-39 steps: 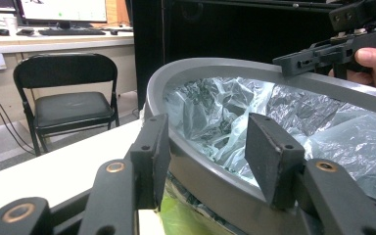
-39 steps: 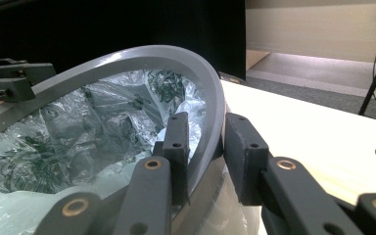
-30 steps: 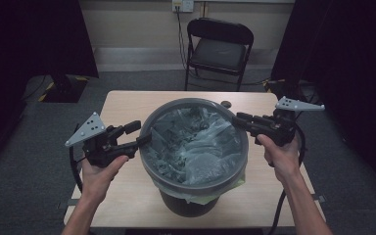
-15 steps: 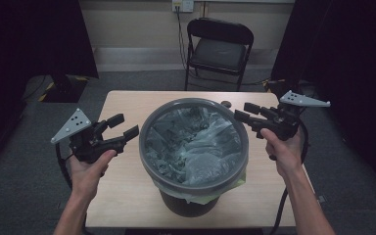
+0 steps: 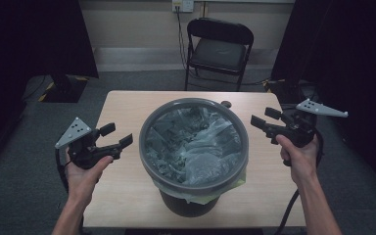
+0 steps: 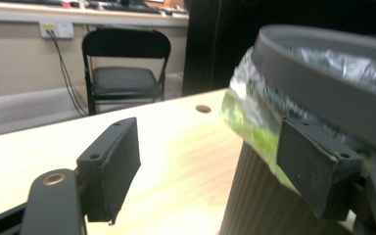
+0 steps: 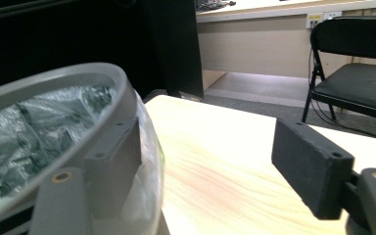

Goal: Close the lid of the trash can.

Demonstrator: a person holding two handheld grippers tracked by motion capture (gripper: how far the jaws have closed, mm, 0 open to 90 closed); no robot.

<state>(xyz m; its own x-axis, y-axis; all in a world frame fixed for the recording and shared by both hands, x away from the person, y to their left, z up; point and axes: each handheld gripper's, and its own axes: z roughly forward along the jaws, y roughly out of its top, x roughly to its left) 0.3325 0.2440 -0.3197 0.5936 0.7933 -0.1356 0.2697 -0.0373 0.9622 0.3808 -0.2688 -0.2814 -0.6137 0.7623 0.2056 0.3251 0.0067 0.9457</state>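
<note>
A grey bin [image 5: 194,185] lined with a clear plastic bag [image 5: 196,142] stands in the middle of the wooden table [image 5: 122,200]. The bag's edge folds out under the rim ring [image 6: 333,63]. My left gripper [image 5: 120,135] hovers left of the bin, apart from it. Its jaws have just been opening, with nothing between the pads [image 6: 112,166]. My right gripper [image 5: 261,116] hovers right of the bin, close to the rim [image 7: 54,83]. Its jaws have also just been opening and hold nothing.
A black folding chair [image 5: 219,46] stands behind the table's far edge. A small round hole [image 5: 226,104] marks the tabletop behind the bin. Bare table lies on both sides of the bin. Dark curtains flank the room.
Both grippers have drawn outward from the bin's rim, left one to the left and lower, right one to the right. Both sets of jaws stand wider apart. The bin has not moved.
</note>
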